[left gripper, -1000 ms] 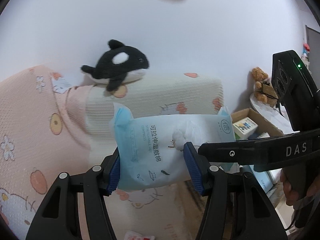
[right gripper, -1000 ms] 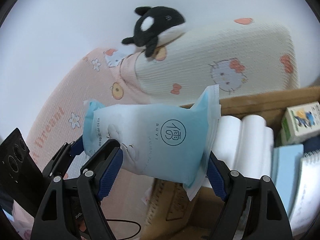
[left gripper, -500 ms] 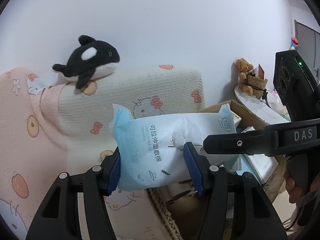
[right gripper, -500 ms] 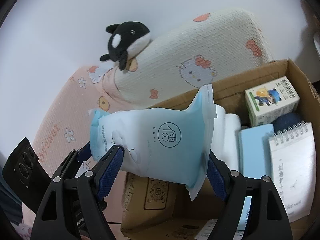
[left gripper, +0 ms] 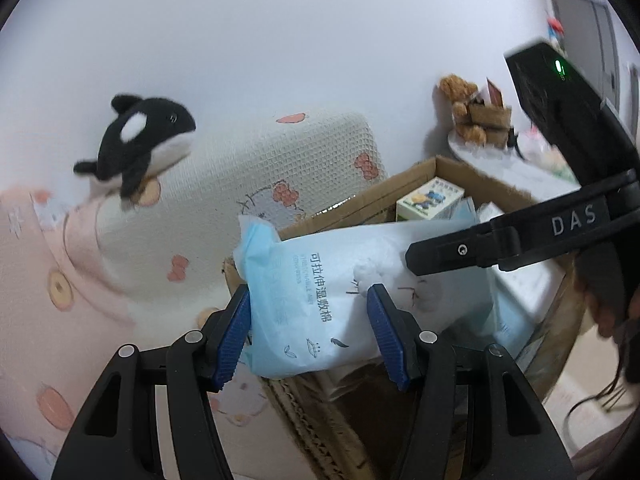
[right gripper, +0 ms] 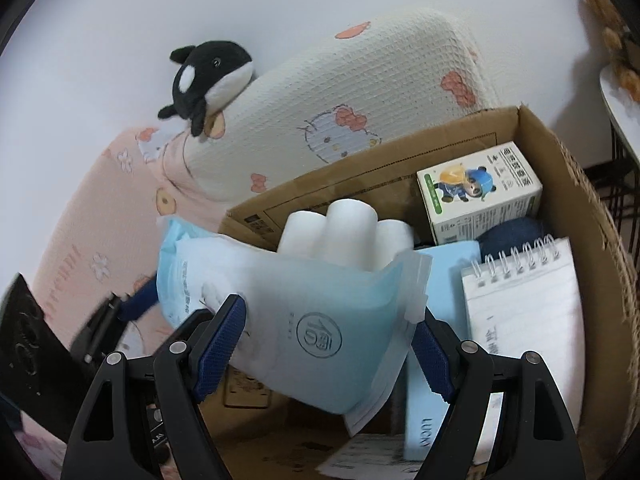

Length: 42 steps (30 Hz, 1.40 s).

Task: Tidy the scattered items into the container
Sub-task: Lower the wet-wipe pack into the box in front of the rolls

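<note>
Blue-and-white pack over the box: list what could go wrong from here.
1. Both the left gripper and the right gripper clamp the soft pack; uneven release may swing it against the cardboard box wall.
2. The box is crowded: white rolls, a spiral notepad and a small carton leave little room, so the pack may perch on top.
</note>
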Each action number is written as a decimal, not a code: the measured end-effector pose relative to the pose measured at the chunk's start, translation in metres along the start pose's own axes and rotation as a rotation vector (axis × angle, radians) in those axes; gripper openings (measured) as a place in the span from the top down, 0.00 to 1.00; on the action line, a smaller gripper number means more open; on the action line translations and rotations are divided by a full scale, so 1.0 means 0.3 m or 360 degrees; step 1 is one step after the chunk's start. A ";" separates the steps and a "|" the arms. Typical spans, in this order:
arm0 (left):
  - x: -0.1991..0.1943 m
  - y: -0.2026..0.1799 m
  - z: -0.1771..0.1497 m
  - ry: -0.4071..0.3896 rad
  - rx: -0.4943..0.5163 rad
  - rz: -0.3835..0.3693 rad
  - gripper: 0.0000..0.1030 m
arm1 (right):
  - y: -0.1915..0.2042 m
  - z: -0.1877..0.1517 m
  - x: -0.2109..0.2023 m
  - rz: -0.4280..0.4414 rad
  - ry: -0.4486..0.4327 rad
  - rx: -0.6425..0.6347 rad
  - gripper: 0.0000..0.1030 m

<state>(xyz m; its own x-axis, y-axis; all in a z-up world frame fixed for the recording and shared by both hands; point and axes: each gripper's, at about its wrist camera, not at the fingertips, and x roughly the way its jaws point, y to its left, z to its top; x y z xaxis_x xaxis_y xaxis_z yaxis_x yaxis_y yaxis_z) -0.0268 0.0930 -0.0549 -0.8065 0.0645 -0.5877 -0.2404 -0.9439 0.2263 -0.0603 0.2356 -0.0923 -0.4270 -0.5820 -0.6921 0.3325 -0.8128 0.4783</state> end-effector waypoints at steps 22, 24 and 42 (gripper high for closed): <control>0.045 0.125 0.143 0.0115 -0.0135 -0.0209 0.39 | -0.023 -0.039 0.042 0.0076 0.0090 -0.0087 0.26; 0.071 0.134 0.155 0.0174 -0.0173 -0.0266 0.39 | -0.030 -0.039 0.044 0.0086 0.0099 -0.0078 0.26; 0.069 0.032 0.093 0.0516 -0.0349 -0.0415 0.82 | -0.032 -0.076 -0.057 -0.0091 0.0166 -0.0203 0.32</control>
<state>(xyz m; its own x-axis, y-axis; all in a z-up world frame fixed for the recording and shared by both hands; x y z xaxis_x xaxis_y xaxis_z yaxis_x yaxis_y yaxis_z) -0.0609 0.0944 -0.0433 -0.5158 0.2371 -0.8232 -0.2647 -0.9580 -0.1100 -0.0370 0.2541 -0.0975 -0.3610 -0.5234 -0.7718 0.4169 -0.8309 0.3685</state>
